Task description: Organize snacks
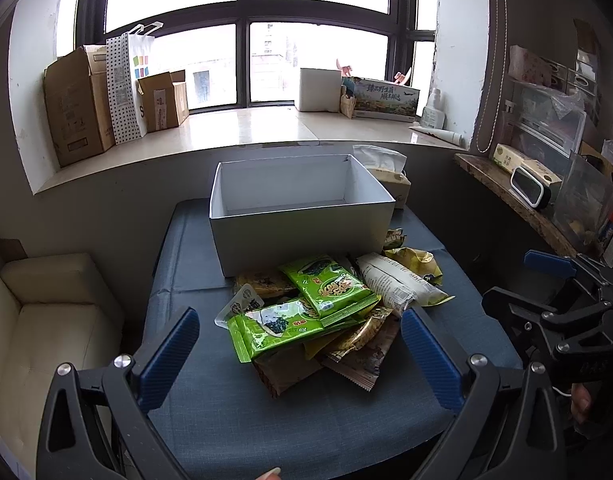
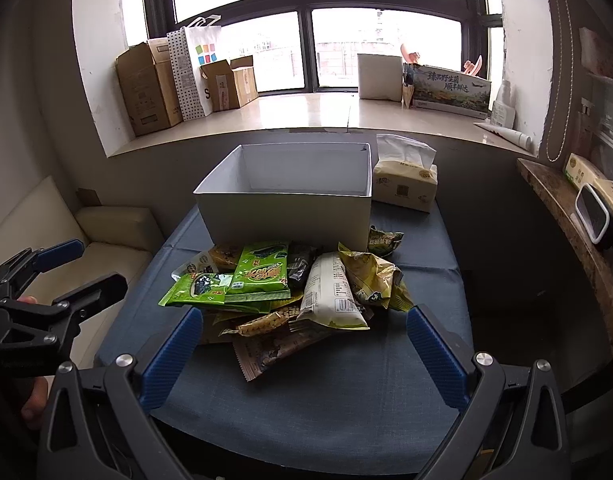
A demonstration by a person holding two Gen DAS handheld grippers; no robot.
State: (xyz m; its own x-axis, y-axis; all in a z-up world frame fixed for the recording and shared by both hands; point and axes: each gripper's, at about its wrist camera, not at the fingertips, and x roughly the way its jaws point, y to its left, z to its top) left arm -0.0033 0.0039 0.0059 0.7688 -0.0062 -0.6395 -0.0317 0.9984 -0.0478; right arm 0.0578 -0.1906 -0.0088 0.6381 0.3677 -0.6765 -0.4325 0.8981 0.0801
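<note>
Right wrist view: white packet (image 2: 329, 292) (barcode legible), green seaweed packets (image 2: 260, 274).

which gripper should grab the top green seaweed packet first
Left, probably. The left gripper is open and frames the green seaweed packet topping the pile. The right gripper, also open, lines up nearer the white packet.

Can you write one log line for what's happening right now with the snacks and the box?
left gripper: open, empty | right gripper: open, empty | snack packets: piled on blue tablecloth | white box: behind pile, looks empty
</note>
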